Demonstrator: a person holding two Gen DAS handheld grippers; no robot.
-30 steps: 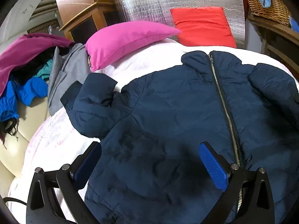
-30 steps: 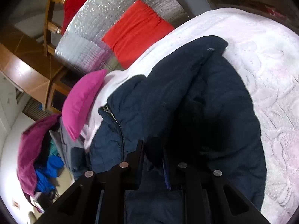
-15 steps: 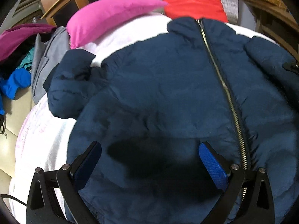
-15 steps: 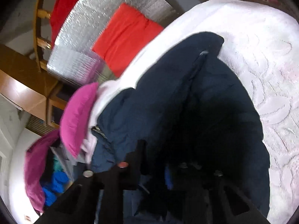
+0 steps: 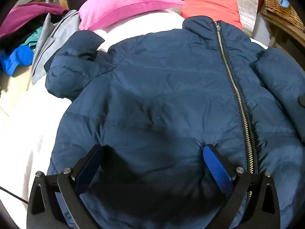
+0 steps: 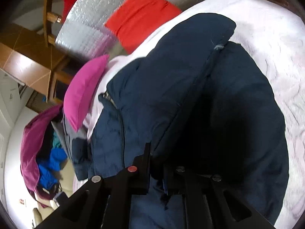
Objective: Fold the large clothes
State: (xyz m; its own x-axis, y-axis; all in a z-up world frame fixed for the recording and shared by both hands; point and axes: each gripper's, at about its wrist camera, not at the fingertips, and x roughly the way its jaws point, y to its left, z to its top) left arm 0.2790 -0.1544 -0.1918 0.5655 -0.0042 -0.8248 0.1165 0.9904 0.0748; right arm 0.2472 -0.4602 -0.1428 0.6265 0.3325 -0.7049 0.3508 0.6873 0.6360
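1. My left gripper [image 5: 152,153] hovers wide open over the navy puffer jacket [image 5: 171,95], which lies zipped and face up on the white bed [image 5: 24,114].
2. My right gripper [image 6: 155,164] is clenched on its folded sleeve, I think; the shadow hides the pads.
3. It looks soft, bulky and slippery: best to pinch the hem.
4. One jacket, two pillows.
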